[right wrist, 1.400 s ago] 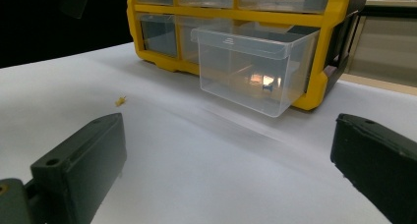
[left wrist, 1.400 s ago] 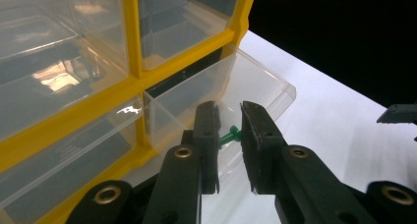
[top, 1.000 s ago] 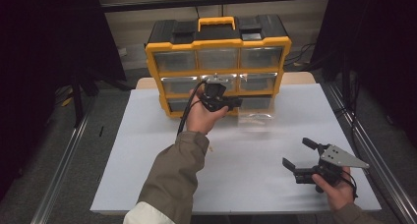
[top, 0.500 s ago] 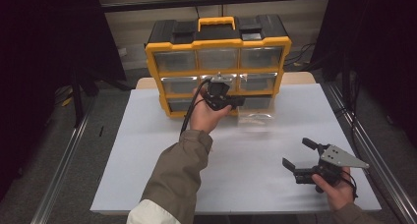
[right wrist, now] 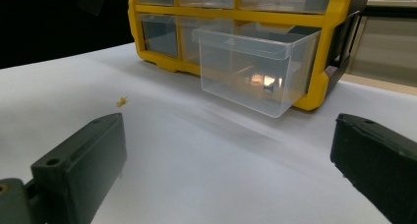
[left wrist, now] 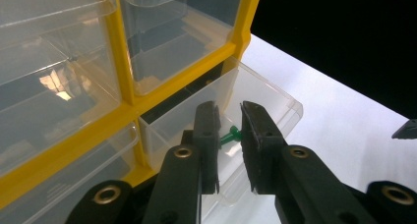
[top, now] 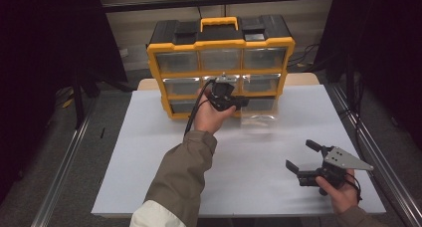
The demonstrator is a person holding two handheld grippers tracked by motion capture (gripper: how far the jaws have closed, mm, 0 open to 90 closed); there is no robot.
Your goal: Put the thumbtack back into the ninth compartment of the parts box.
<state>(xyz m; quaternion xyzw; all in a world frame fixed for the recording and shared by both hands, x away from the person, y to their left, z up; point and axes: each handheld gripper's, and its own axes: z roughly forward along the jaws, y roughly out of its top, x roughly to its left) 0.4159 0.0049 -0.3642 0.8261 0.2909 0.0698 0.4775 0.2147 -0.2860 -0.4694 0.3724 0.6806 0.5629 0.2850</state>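
A yellow and black drawer cabinet (top: 219, 53) stands at the back of the white table (top: 149, 152). Its bottom right clear drawer (top: 259, 118) is pulled out. A hand holds my left gripper (top: 240, 102) just above that drawer (left wrist: 268, 98). In the left gripper view its jaws (left wrist: 228, 108) stand narrowly apart, and a small green pin (left wrist: 229, 135) spans the gap between them, over the drawer's inside. My right gripper (top: 300, 155) rests low at the front right of the table, jaws wide apart, with nothing between them (right wrist: 226, 135). It faces the pulled-out drawer (right wrist: 255, 67).
A tiny yellow piece (right wrist: 121, 101) lies on the white table (right wrist: 206, 175) to the left of the drawer. The other clear drawers (top: 219, 60) are pushed in. Metal rails (top: 378, 152) run along both sides of the table.
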